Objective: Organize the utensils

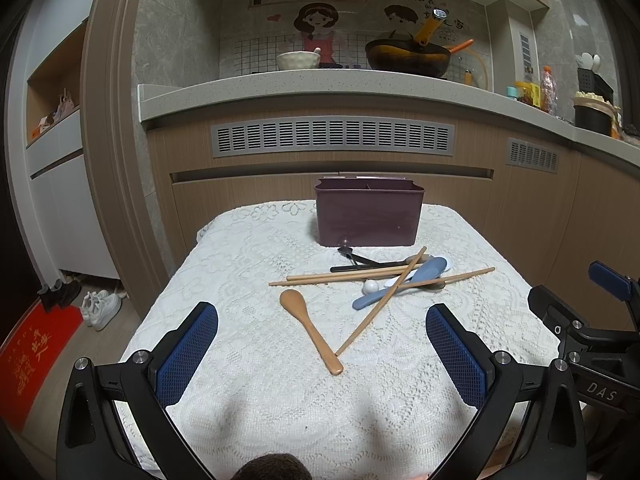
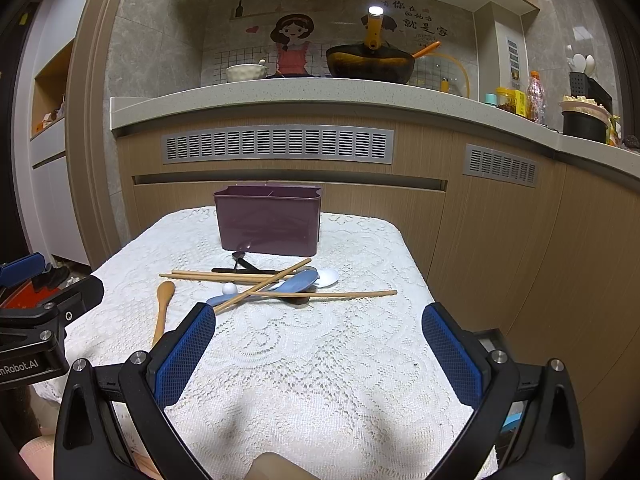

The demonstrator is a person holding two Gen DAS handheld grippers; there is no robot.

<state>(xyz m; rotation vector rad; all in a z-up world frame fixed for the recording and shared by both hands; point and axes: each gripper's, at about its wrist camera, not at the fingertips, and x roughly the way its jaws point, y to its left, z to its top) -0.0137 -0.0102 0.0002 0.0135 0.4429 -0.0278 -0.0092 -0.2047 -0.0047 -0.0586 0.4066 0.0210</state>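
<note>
A small table (image 1: pixel 248 408) draped in white lace is being viewed against wooden kitchen cabinets (image 1: pixel 520 220) under a grey countertop (image 1: pixel 320 82). A purple utensil holder (image 1: pixel 369 216) is standing at twelve o'clock; chopsticks (image 1: pixel 380 300), a wooden spoon (image 1: pixel 310 330) and a blue spoon (image 1: pixel 400 288) are lying jumbled just before it. The left gripper (image 1: pixel 322 354) and right gripper (image 2: pixel 319 354) are being held with fingers wide apart, empty.

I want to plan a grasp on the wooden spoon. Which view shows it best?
The left wrist view: the wooden spoon lies whole and unobstructed on the cloth, between the open fingers. In the right wrist view, a finger hides its handle end, so only the bowl and upper handle show.
</note>
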